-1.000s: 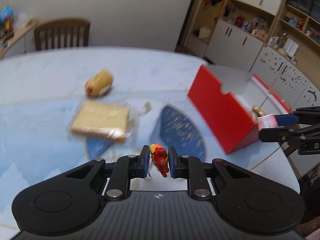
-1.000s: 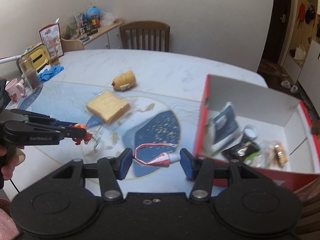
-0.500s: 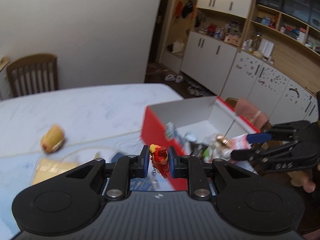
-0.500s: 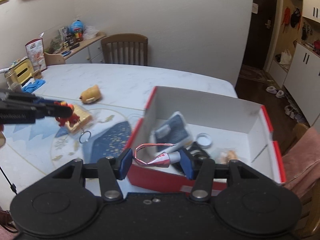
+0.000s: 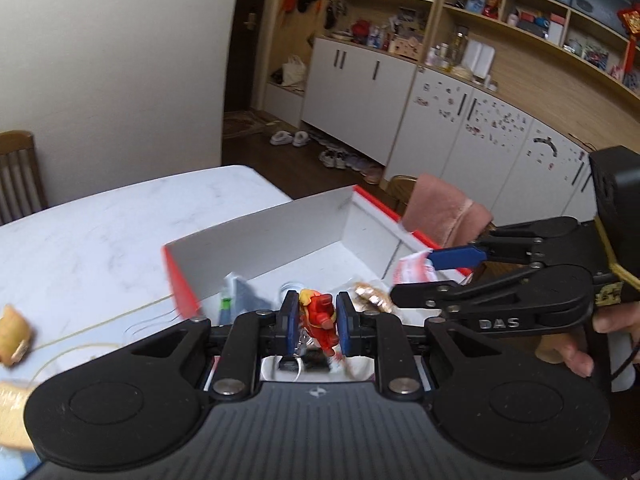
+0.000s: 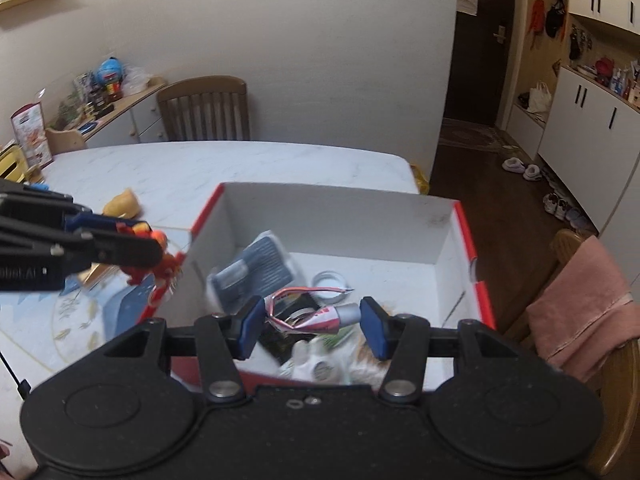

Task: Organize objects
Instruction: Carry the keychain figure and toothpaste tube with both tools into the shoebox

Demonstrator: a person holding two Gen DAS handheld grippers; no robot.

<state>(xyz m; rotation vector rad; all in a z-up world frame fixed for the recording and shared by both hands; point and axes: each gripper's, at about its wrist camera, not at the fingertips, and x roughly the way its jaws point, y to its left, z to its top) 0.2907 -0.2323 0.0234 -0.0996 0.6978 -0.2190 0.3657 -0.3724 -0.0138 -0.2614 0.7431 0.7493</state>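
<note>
White marble-patterned tabletop [image 6: 248, 168] carries an open red cardboard box with white inside walls [image 6: 340, 216], set at the table's right-hand edge; dark wood floor lies just beyond that edge.

Nearest, right wrist view: right gripper [image 6: 314, 320] is clamped end to end on a squeezed red-and-white tube with a grey cap [image 6: 320, 314], blue pads touching both ends. Tube hangs over the box's near wall, above the contents, clear of the side walls.

Left wrist view: left gripper [image 5: 318, 322] is clenched on a small red-and-yellow toy figure [image 5: 320, 314], pads tight on both sides. From the right wrist view the figure sits just outside the box's left wall, at about rim height; whether it touches the rim cannot be told.

Inside the box: a dark blue and white packet [image 6: 252, 270] leaning toward the left wall, a round clear lid [image 6: 329, 280] mid-floor, other small items blurred near the front. Floor toward the far wall and right wall is bare.

Beyond, on the table left of the box: a tan bun-shaped toy [image 6: 122, 204], well apart from the box. Far half of the tabletop is open up to its far edge.

A brown wooden slat-back chair [image 6: 204, 108] stands behind that far edge. A pink towel [image 6: 580, 304] drapes a chair just right of the box.
</note>
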